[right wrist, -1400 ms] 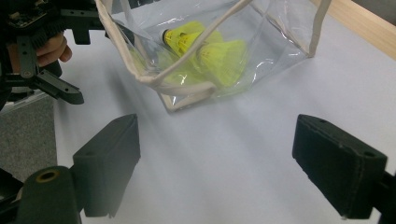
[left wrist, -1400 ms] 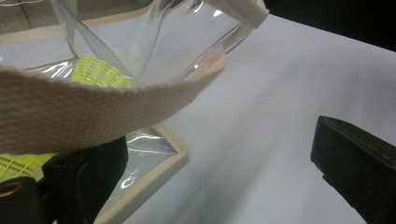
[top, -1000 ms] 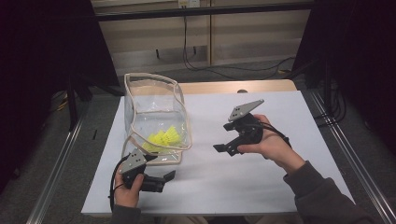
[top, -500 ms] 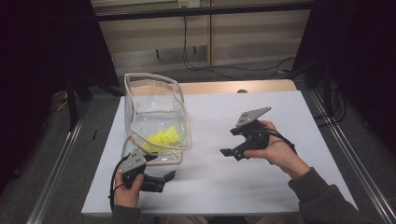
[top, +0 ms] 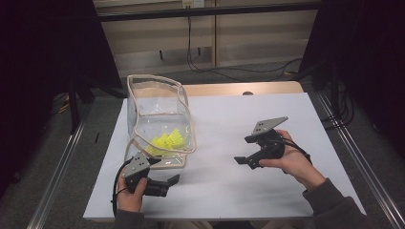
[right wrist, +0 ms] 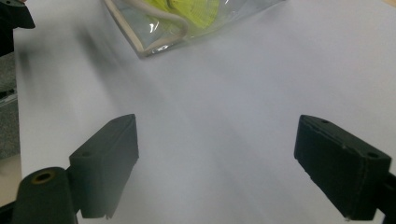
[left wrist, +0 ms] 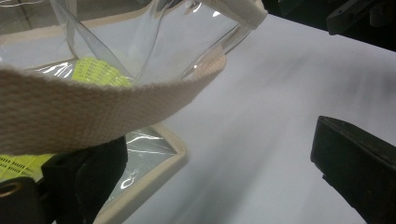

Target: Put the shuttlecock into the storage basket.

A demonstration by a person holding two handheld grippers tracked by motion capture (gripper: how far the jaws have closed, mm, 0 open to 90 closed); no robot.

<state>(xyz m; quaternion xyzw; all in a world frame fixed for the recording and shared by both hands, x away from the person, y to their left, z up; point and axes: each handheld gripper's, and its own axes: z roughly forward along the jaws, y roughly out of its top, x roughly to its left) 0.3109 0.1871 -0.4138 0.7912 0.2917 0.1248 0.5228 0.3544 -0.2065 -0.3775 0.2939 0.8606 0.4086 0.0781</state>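
Note:
A clear plastic bag (top: 157,107) with beige webbing trim stands open on the left of the white sheet (top: 224,119). Several yellow pieces (top: 167,141) lie in its bottom. My left gripper (top: 165,171) rests on the sheet at the bag's near corner, open; one jaw sits against the bag's base and the other out over bare sheet. In the left gripper view the beige strap (left wrist: 93,112) crosses in front of the left jaw, and the left gripper (left wrist: 219,154) holds nothing. My right gripper (top: 243,149) hovers over the sheet right of the bag, open and empty (right wrist: 224,158).
The sheet covers a wooden table whose far edge (top: 239,88) shows behind it. Metal rails (top: 356,167) run along both sides. Cables hang at the back wall. The bag's corner (right wrist: 154,42) lies ahead of the right gripper.
My right gripper has come down and nearer to the table's front edge, still open. The left gripper and the bag have stayed put.

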